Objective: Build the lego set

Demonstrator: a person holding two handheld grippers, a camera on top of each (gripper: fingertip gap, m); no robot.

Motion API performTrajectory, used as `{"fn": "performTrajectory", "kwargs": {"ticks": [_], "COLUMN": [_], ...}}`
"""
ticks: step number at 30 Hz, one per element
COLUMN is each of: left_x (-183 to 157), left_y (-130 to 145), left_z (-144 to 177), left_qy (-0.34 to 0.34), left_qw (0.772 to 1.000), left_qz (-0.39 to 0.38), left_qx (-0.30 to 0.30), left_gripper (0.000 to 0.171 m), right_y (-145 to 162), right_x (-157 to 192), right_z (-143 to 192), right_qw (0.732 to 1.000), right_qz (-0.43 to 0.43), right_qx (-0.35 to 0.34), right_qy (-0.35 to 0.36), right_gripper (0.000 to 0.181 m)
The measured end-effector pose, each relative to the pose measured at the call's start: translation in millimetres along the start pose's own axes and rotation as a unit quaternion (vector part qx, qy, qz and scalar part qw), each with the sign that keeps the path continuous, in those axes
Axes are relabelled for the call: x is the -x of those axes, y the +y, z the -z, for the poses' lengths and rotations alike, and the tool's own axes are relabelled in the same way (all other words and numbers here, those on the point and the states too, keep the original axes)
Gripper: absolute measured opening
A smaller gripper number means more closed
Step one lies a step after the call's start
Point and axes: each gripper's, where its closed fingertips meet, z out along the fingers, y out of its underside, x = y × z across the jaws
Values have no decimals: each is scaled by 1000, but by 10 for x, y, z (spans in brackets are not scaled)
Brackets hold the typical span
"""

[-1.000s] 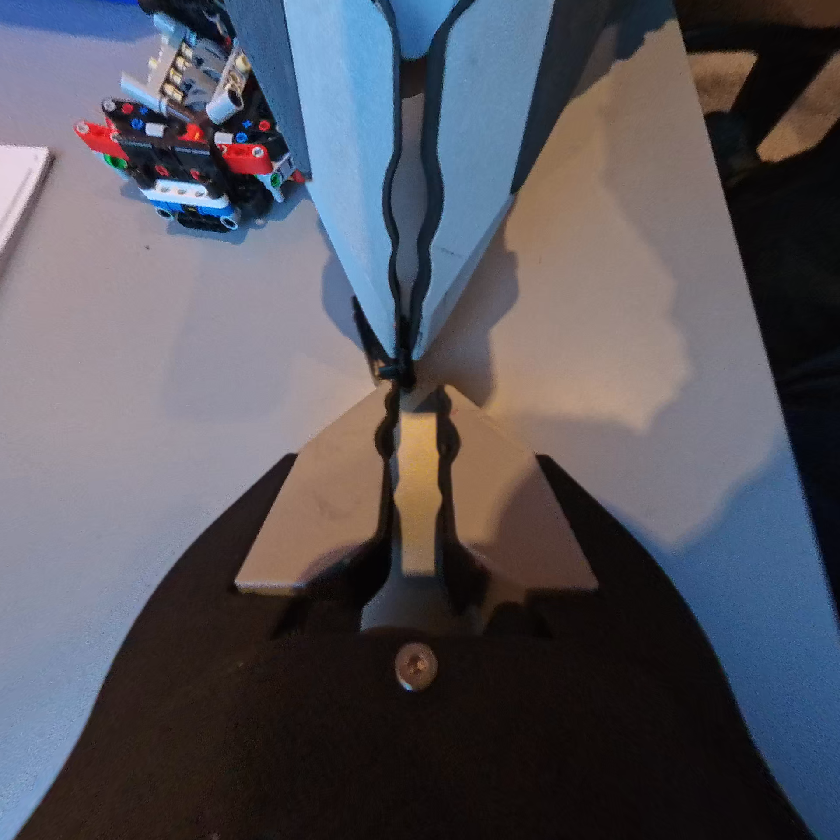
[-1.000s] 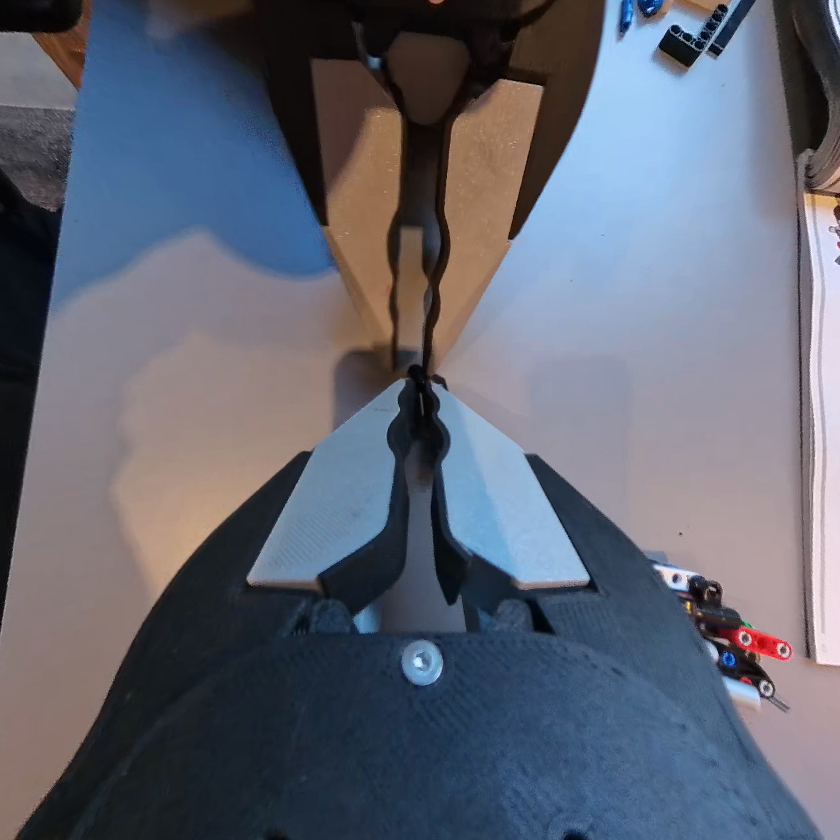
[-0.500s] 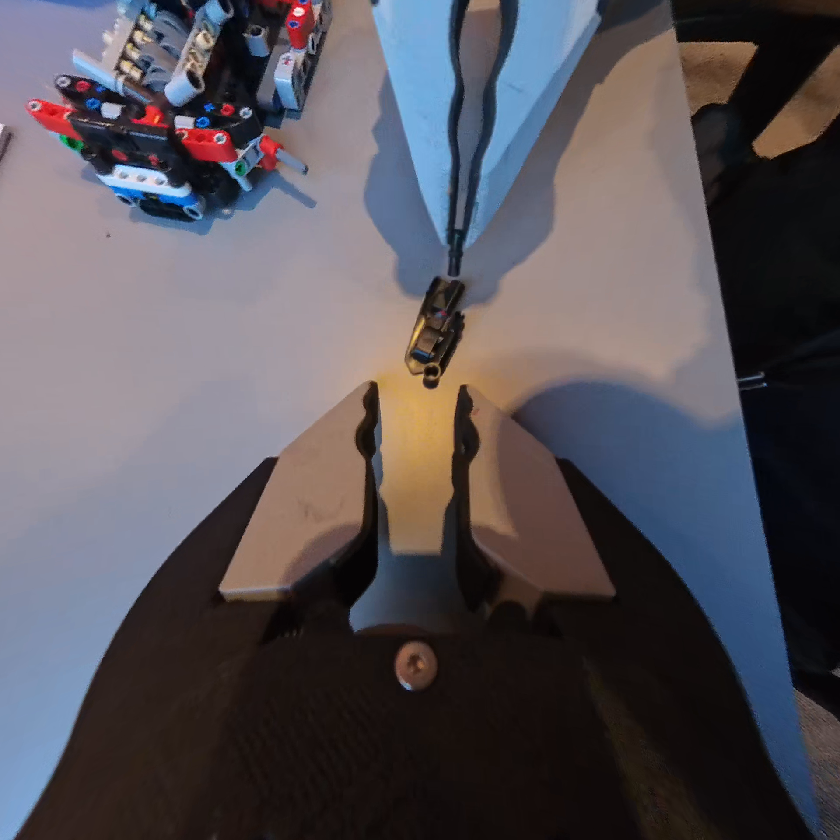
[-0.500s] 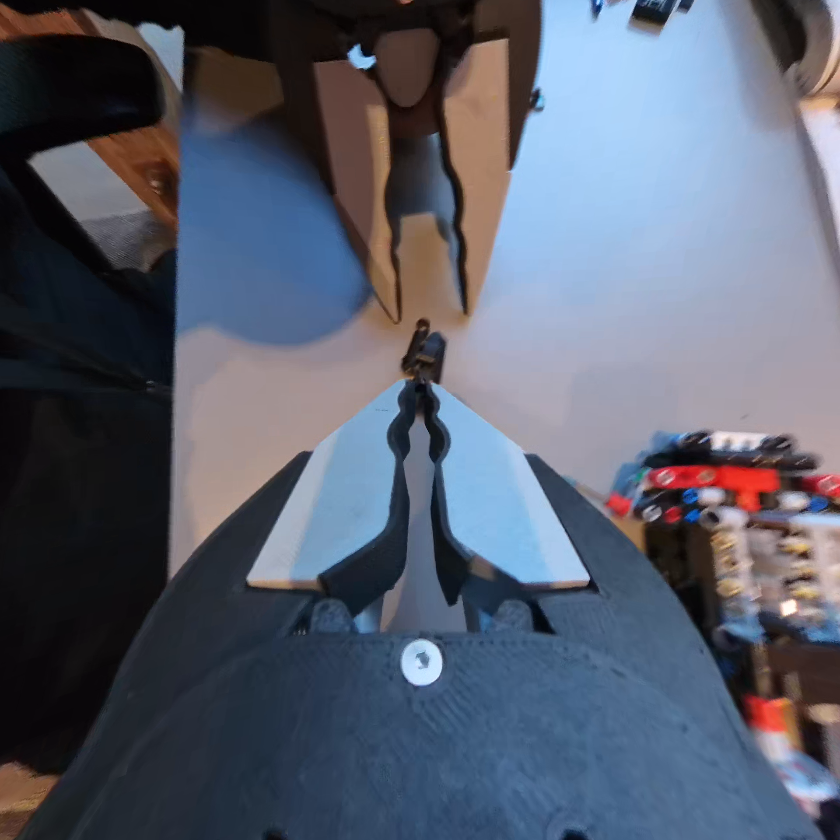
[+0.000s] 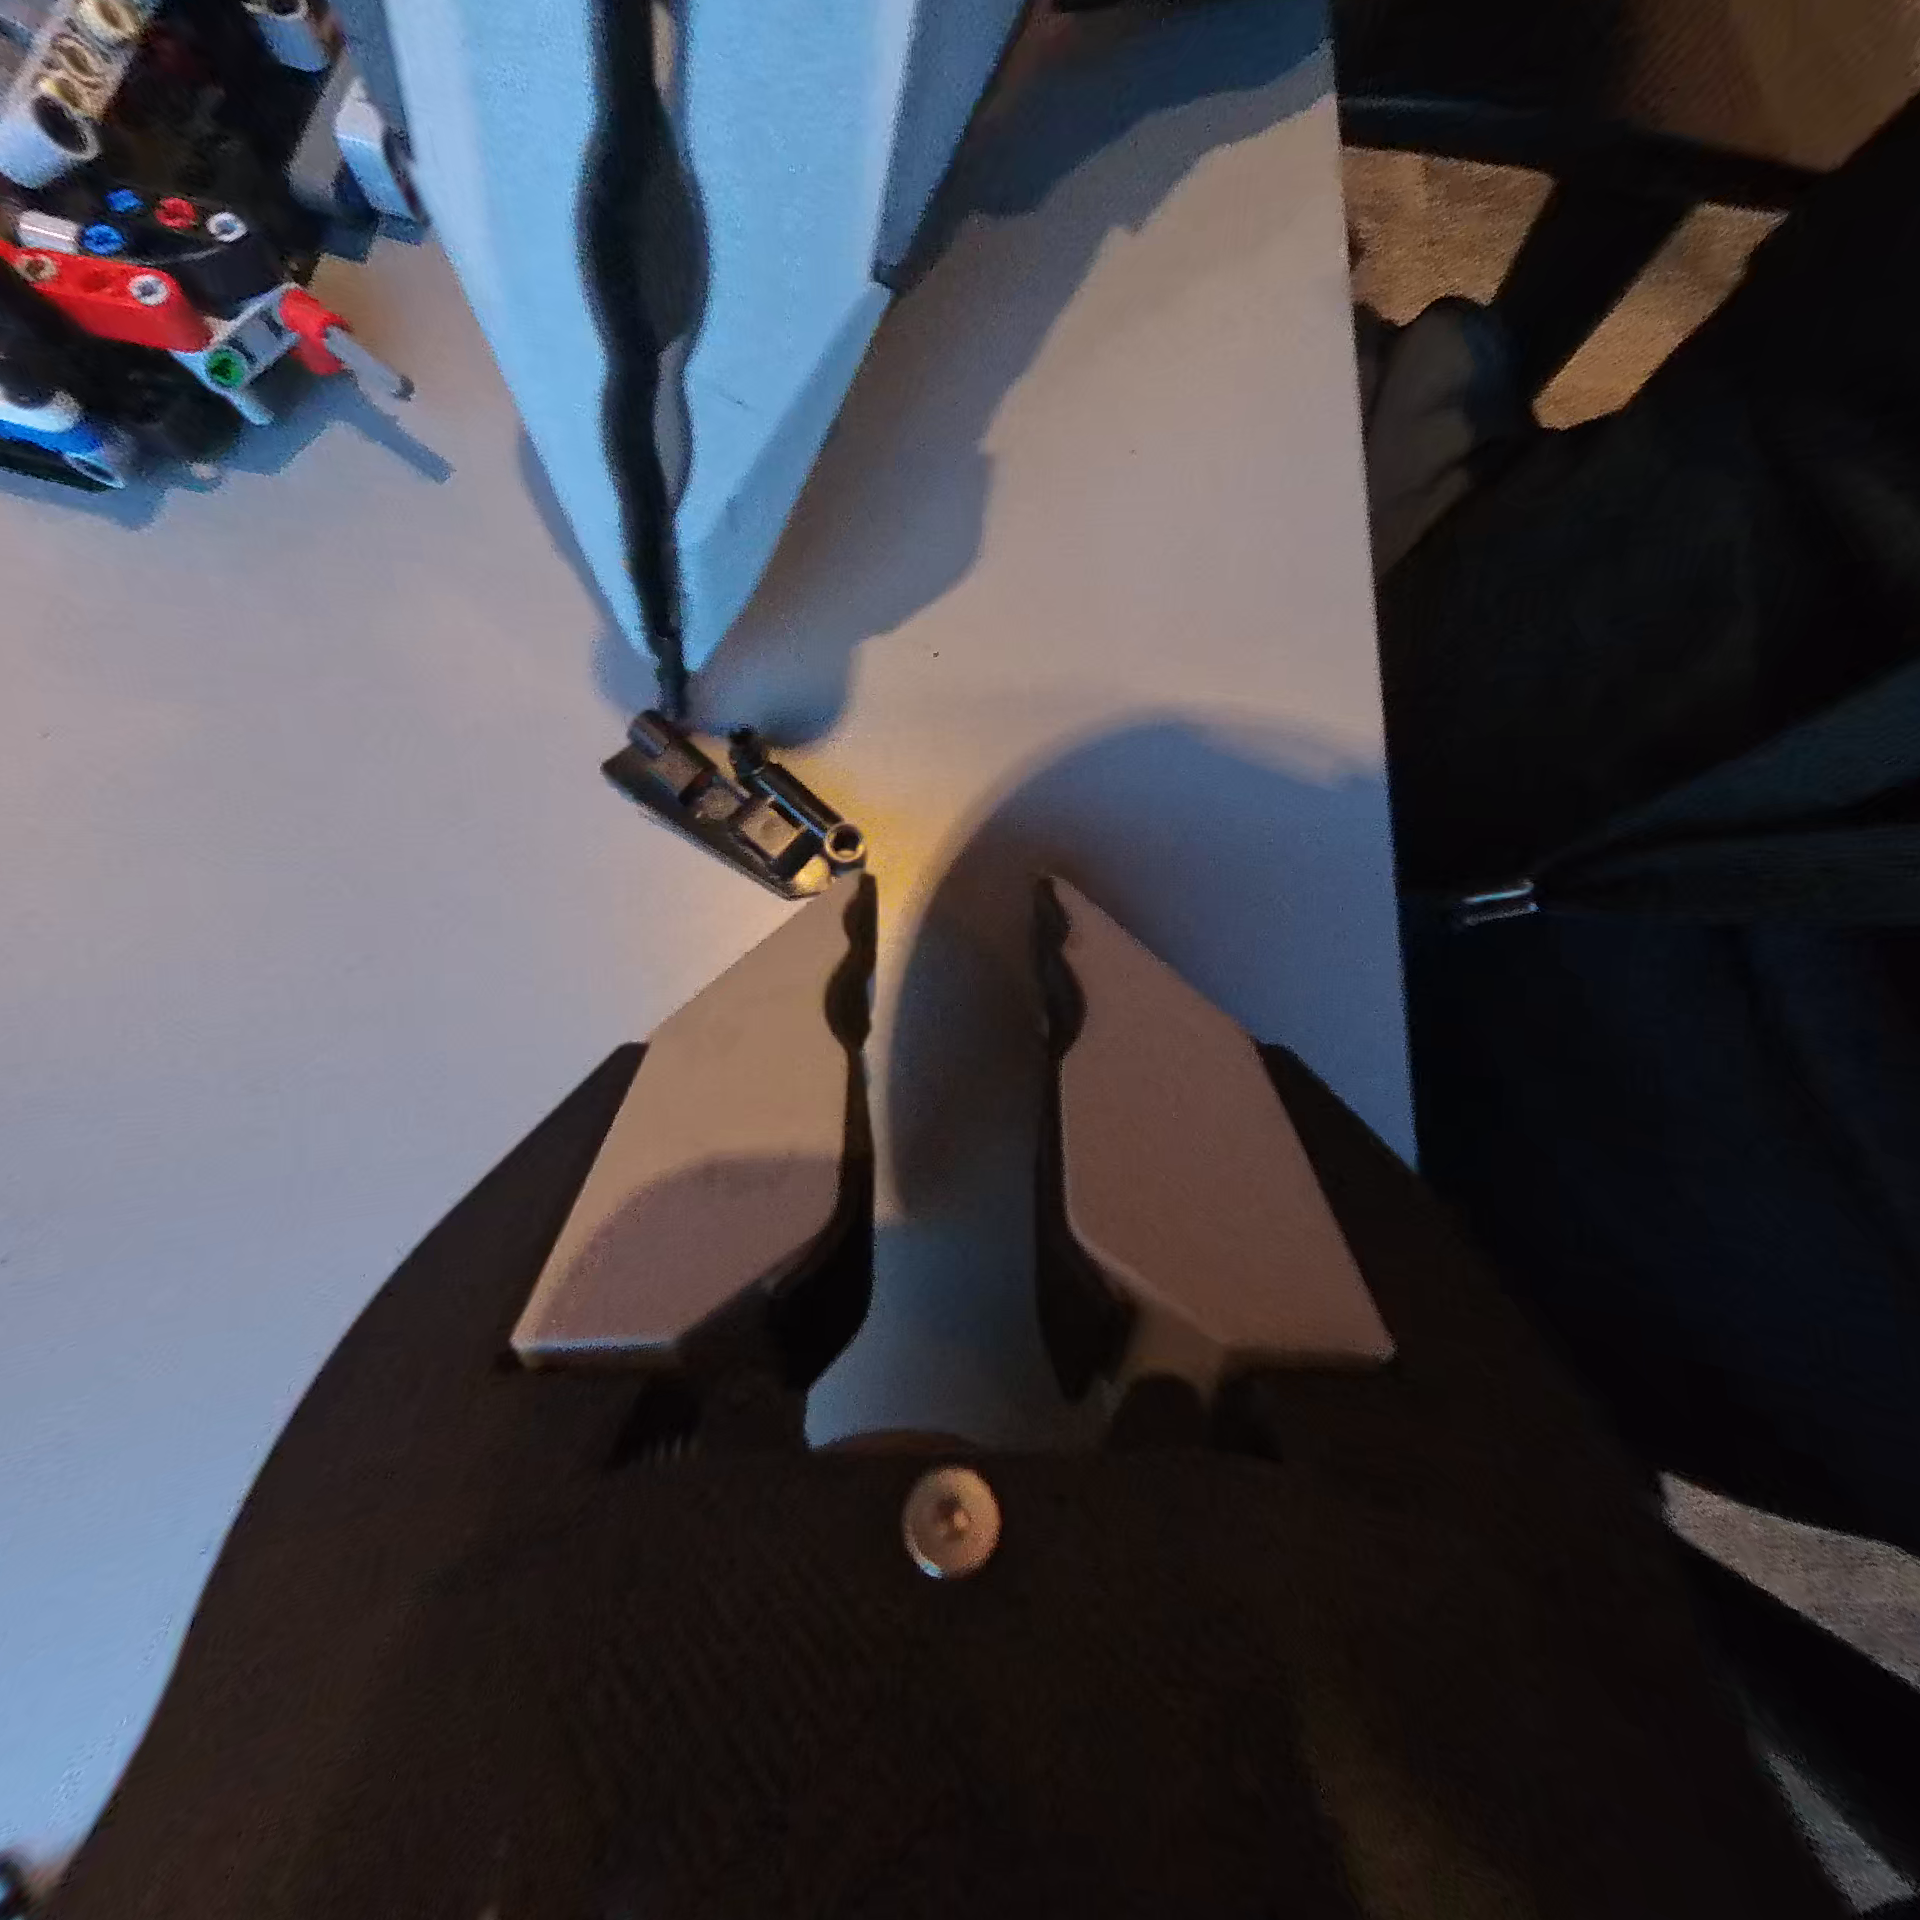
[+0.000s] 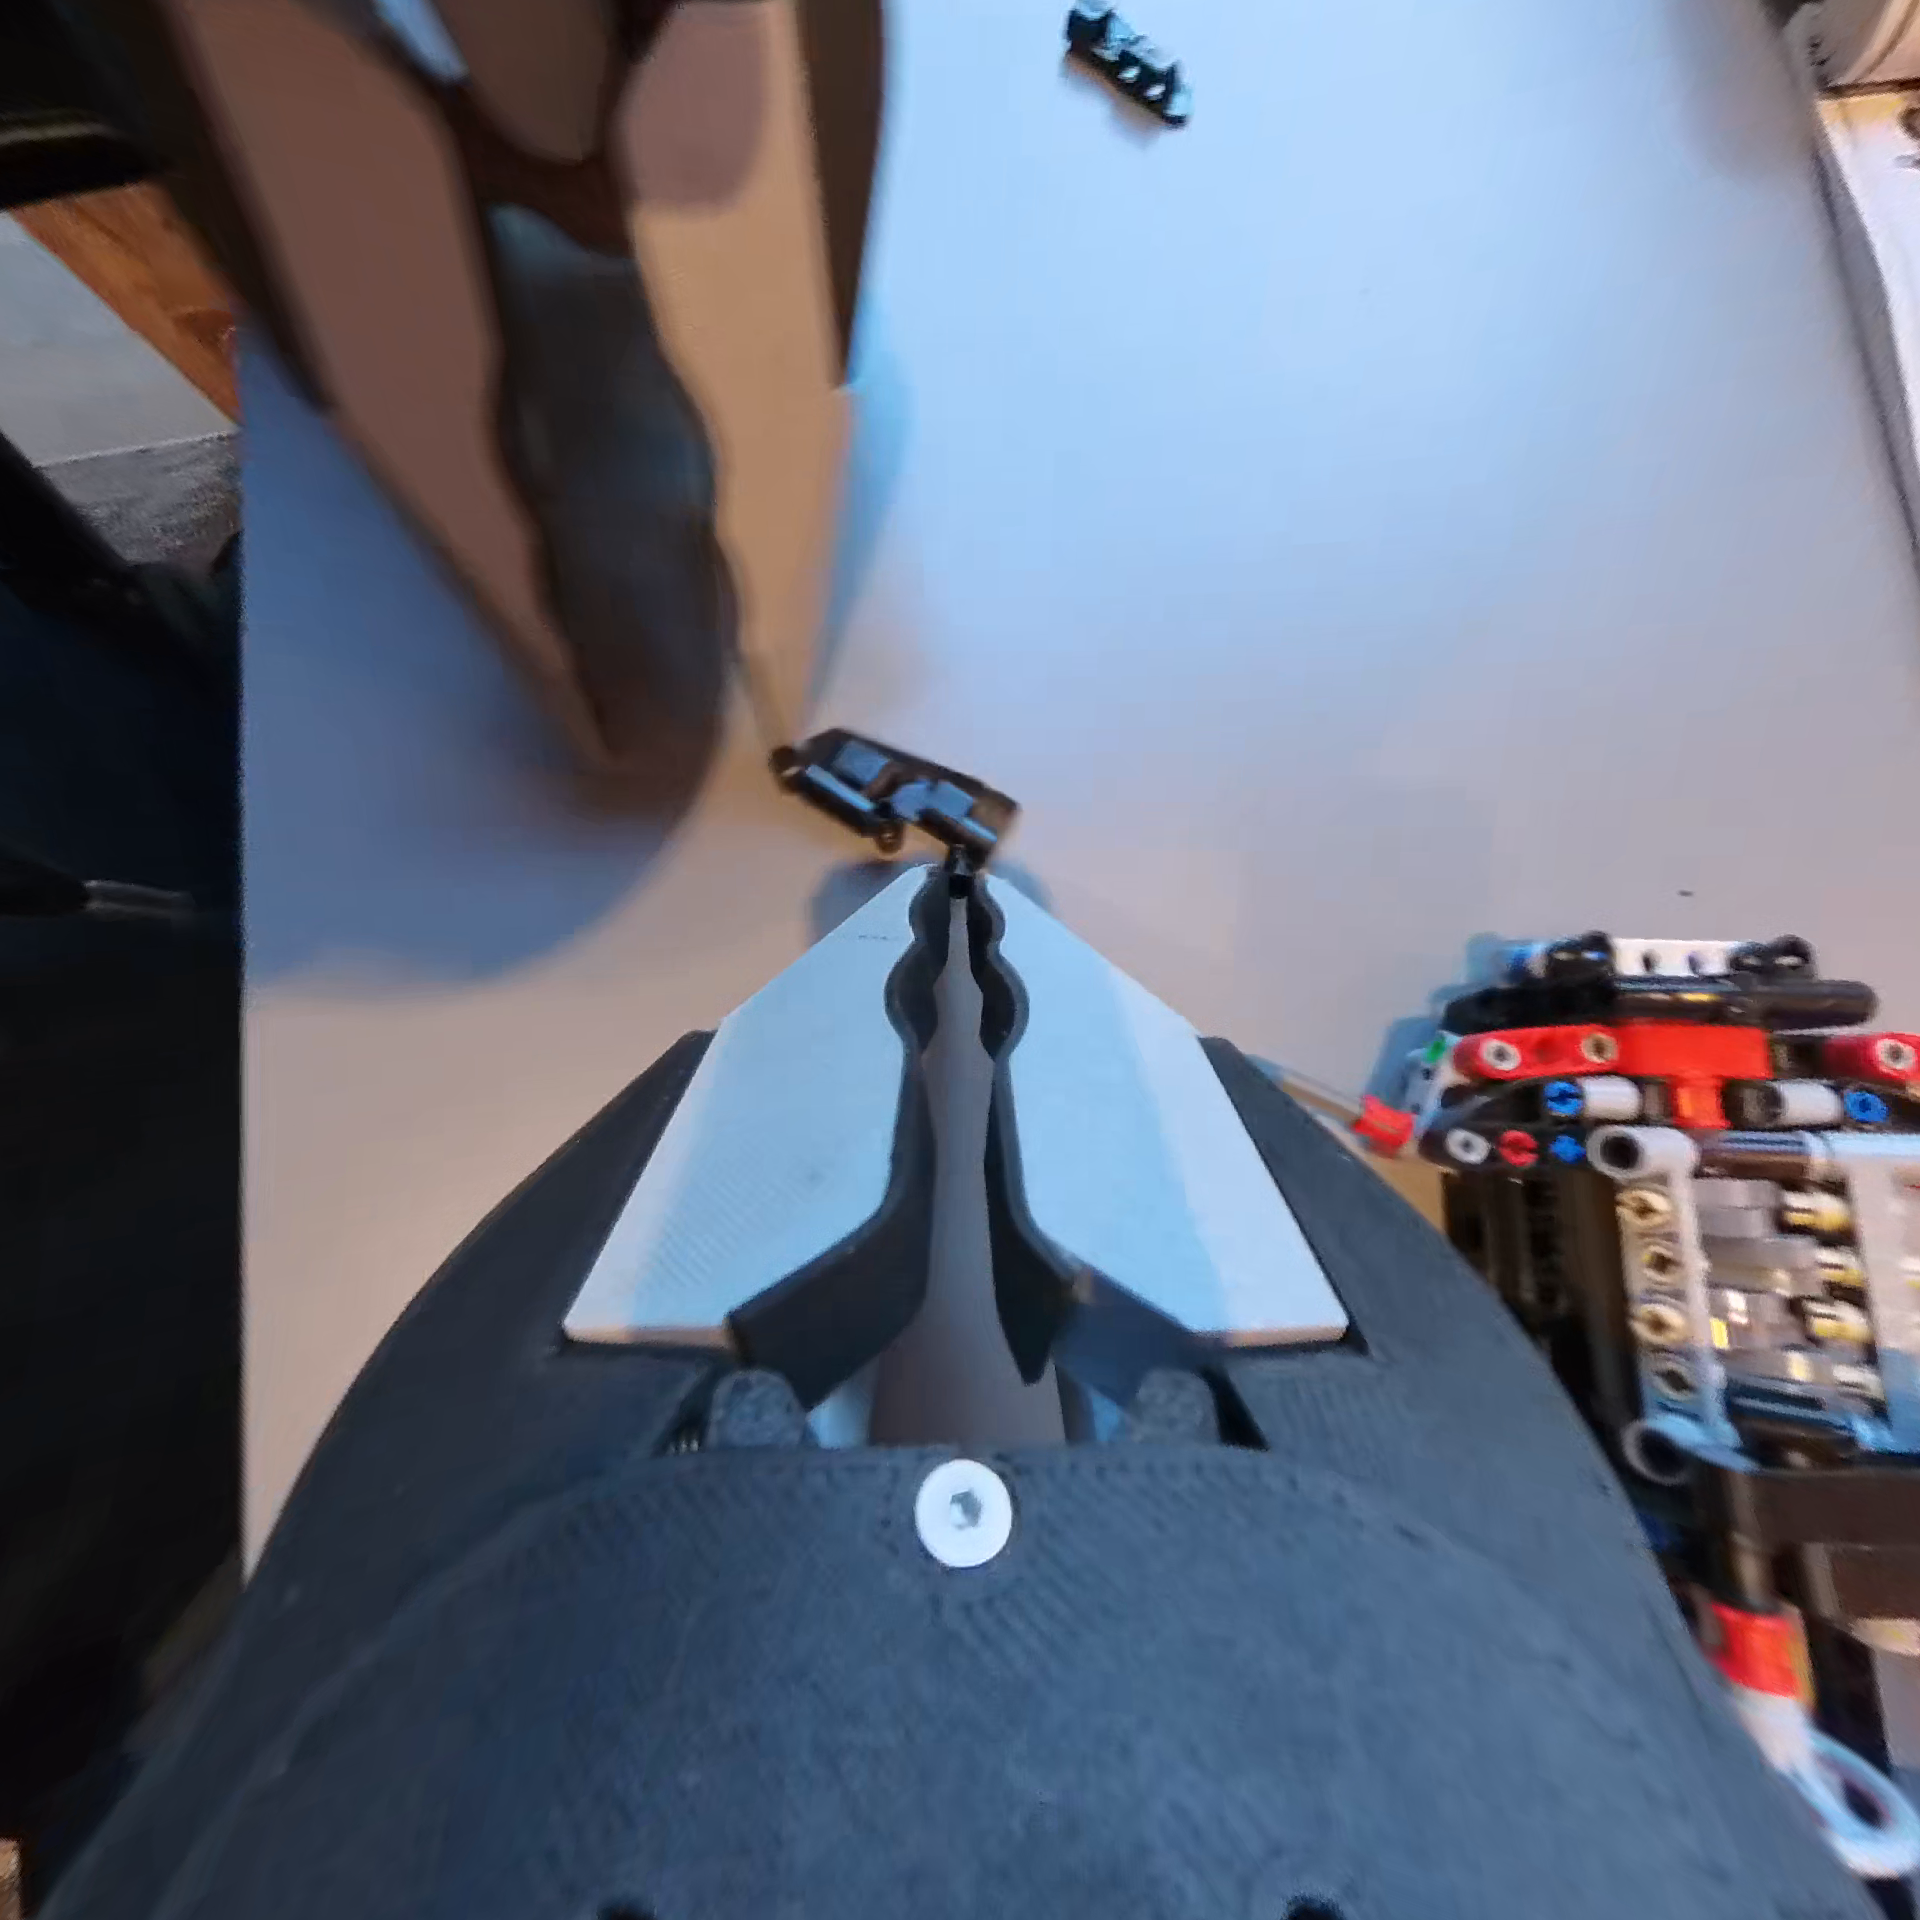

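A small black lego piece (image 5: 732, 805) hangs just above the grey table (image 5: 260, 935). My right gripper (image 6: 961, 883) is shut on a thin stub at one end of it; the piece (image 6: 894, 795) lies crosswise in front of the tips. In the left wrist view the right gripper (image 5: 670, 675) comes down from the top. My left gripper (image 5: 956, 888) is open and empty, its left fingertip close beside the piece, not holding it. It shows blurred in the right wrist view (image 6: 681, 727). The part-built black, red and white lego model (image 6: 1662, 1195) stands on the table to the right of my right gripper.
The model also shows at the top left of the left wrist view (image 5: 125, 260). A loose black lego part (image 6: 1127, 68) lies at the far side. A white booklet (image 6: 1870, 312) lies at the right edge. The table edge (image 5: 1382, 727) is near, with dark chair parts beyond. Tip to tip, the grippers are about 6 cm apart.
My left gripper opened, let go of the black piece and drew back a little. The right gripper kept the piece, which has swung crosswise, and moved nearer the model.
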Motion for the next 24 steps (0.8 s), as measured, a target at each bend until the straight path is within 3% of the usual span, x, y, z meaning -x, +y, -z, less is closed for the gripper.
{"fn": "performTrajectory", "kwargs": {"ticks": [4, 8, 13, 20, 22, 24], "left_x": [170, 443, 426, 481, 480, 406], "left_y": [-45, -29, -73, -91, -75, -90], "left_z": [89, 160, 140, 13, -48, -64], "left_qy": [-42, -78, 39, 93, 85, 96], "left_qw": [999, 995, 988, 976, 974, 973], "left_qz": [6, -65, -150, -186, -199, -205], "left_qx": [-15, 4, 23, 61, 61, 47], "left_gripper": [26, 34, 47, 69, 69, 58], "right_y": [24, 69, 42, 34, 28, 10], "right_x": [-33, 70, 155, 169, 167, 175], "right_z": [127, 182, 157, 127, 128, 131], "right_qw": [999, 998, 996, 993, 993, 992], "right_qz": [-29, -48, -63, -81, -84, -86], "right_qx": [-17, -19, -23, -35, -37, -39], "right_qy": [-7, -30, -59, -76, -79, -86], "right_gripper": [0, 0, 0, 0, 0, 0]}}
